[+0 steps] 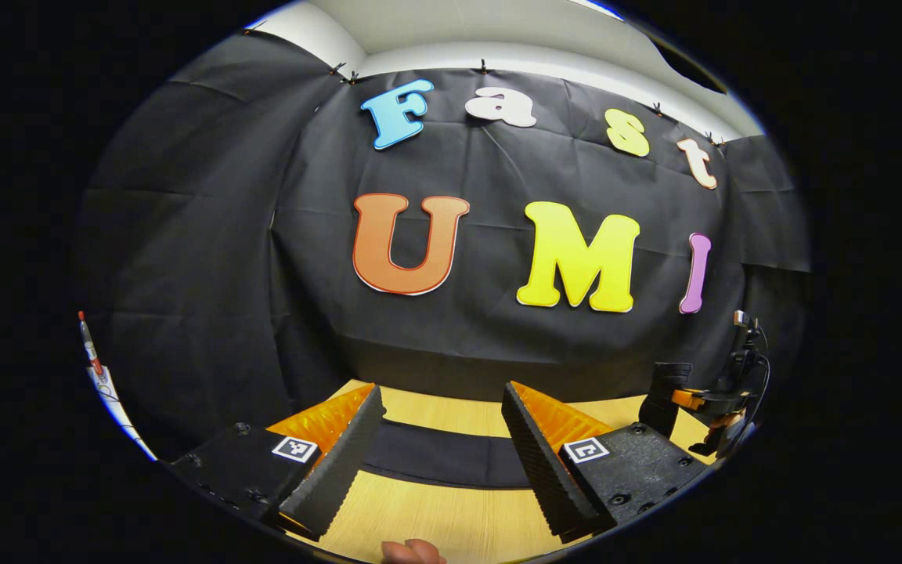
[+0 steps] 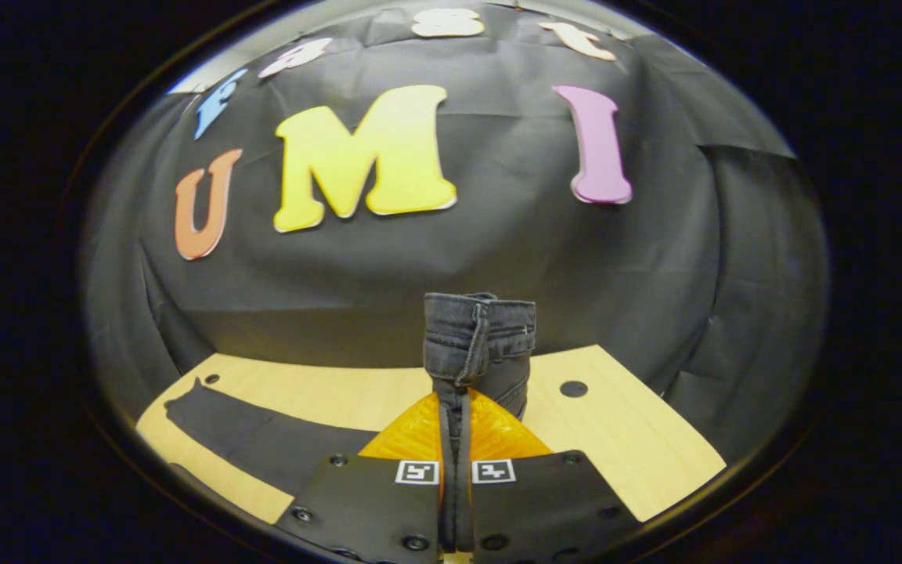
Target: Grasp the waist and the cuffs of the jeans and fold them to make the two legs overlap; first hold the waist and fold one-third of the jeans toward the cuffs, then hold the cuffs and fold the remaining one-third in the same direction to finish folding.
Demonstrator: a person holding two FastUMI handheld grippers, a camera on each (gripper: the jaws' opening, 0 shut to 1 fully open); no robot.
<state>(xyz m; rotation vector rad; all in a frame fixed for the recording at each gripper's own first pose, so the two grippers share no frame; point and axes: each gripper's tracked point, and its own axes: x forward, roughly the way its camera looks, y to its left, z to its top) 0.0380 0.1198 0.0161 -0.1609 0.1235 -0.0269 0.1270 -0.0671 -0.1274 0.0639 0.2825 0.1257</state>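
A: Item one, the jeans (image 2: 479,337). Location to be entered.

B: Dark denim, recorded in the right gripper view. The waistband end is held up off the wooden table (image 2: 639,446), standing upright between the fingers. One leg (image 2: 255,439) is seen lying flat on the table to the left, stretched toward the far edge. In the left gripper view a dark strip of the same cloth (image 1: 443,462) is noted lying across the table ahead of the fingers.

A: Item two, the right gripper (image 2: 456,501). Condition?

B: Clamped on the waistband; both fingers are pressed against the denim with the cloth running up between them.

A: Item three, the left gripper (image 1: 439,470).

B: Jaws spread wide, nothing held. It is poised above the table with the cloth strip lying beyond and between the fingers, not touched. A fingertip of the holding hand (image 1: 412,552) is visible at the bottom edge.

A: Progress entry?

B: Judged early. The waist has been grasped and lifted. Whether the legs are already overlapped cannot be told. No third-fold is seen laid down. The cuff end is not seen gripped.

A: Outstanding?

B: Leg overlap to be confirmed, then the waist third toward the cuffs, then the cuff third.
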